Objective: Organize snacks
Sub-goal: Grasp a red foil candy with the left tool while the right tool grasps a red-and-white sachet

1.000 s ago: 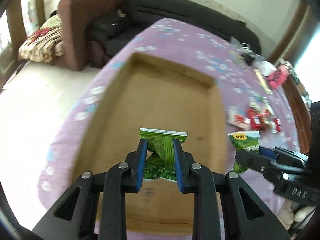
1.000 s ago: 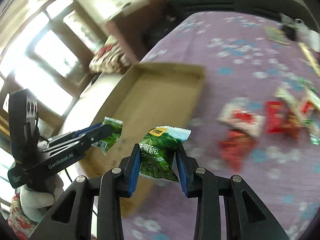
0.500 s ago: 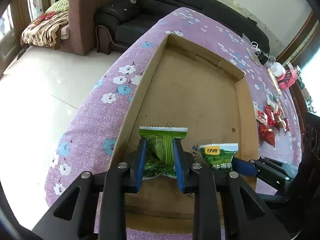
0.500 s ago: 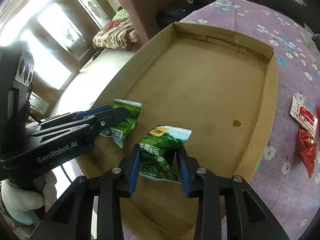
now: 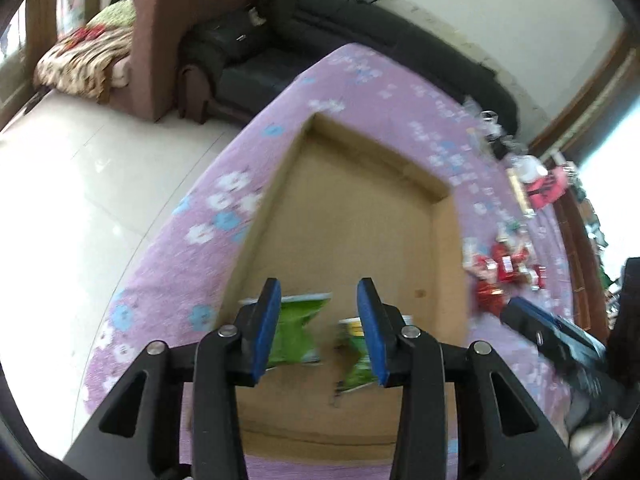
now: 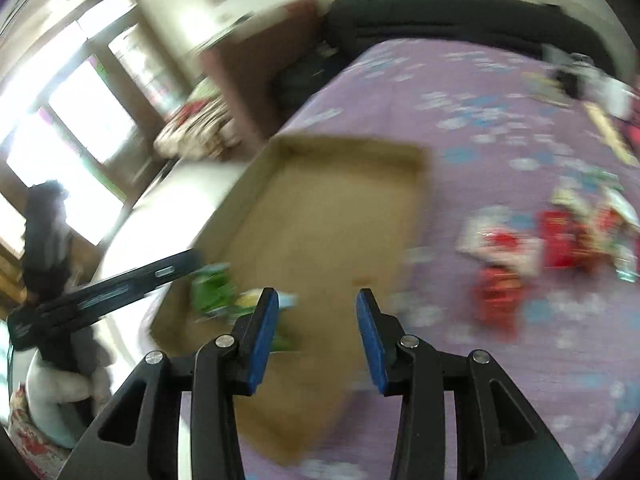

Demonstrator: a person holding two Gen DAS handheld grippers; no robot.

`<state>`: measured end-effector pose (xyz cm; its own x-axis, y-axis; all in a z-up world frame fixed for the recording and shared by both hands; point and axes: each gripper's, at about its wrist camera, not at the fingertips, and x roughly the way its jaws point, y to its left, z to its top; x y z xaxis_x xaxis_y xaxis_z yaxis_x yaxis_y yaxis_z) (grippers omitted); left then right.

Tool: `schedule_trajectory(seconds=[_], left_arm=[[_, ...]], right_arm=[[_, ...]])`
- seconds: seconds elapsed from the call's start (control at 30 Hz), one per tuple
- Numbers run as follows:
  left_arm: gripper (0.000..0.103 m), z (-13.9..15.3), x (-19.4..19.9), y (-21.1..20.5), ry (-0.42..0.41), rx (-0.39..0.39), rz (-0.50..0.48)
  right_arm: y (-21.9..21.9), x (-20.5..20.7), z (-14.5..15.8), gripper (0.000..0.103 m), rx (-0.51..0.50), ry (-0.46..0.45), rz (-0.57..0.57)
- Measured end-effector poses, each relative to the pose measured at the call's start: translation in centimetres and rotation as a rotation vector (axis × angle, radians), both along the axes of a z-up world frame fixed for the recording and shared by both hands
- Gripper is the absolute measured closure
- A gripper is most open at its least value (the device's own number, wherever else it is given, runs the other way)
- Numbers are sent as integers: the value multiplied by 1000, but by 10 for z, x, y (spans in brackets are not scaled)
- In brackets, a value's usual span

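Left wrist view: the left gripper [image 5: 318, 328], jaws just opened and parted, holds nothing; two green snack packets [image 5: 294, 332] lie in the cardboard tray [image 5: 360, 216] near its front-left corner. The right gripper [image 6: 316, 334], likewise just opened, is empty above the tray's near edge.

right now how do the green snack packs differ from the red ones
The two green packs lie inside the cardboard tray, at its near end; the red packs lie outside it on the purple cloth. The green ones lie side by side as a pair; the red ones are scattered in a looser, larger group. All are small sealed snack packs, and neither claw is holding any.
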<state>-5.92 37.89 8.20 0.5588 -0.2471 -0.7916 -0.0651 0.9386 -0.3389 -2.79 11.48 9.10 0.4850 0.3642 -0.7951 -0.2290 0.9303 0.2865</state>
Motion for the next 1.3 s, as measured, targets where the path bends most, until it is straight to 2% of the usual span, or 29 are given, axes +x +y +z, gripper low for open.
schedule_trajectory(seconds=[0.13,0.37,0.53,0.63,0.7,0.73,0.83,0.87,0.93,1.17,1.3], left_arm=[[60,13,0,-30,-40,-49,-68],[57,16,-1,-87,-19,-33,-159],[57,16,-4,-114,-6,-28,-167],[57,15,-5,-130,-6,-24,-176],[56,13,-4,-141,-1,-20,-182],[56,12,-3,-146,1,-20,-187],[52,9,1,-160,5,-9,-203],[50,6,4,-166,7,-8,-209],[48,1,11,-177,13,-1,-227],[48,-26,38,-224,56,68,-342],[47,-45,55,-238,78,116,-365]], right_arm=[[-49,21,-10,60,-63,15,-77],[-54,67,-35,58,-196,19,112],[-45,89,-59,58,-200,59,243],[-42,93,-63,57,-216,54,291],[-43,95,-65,60,-207,79,306],[-45,95,-67,70,-207,93,312],[-49,91,-68,86,-229,81,313],[-54,93,-67,93,-205,101,295],[-64,94,-66,100,-165,124,271],[-106,86,-50,102,-38,131,155],[-118,75,-45,102,6,123,150]])
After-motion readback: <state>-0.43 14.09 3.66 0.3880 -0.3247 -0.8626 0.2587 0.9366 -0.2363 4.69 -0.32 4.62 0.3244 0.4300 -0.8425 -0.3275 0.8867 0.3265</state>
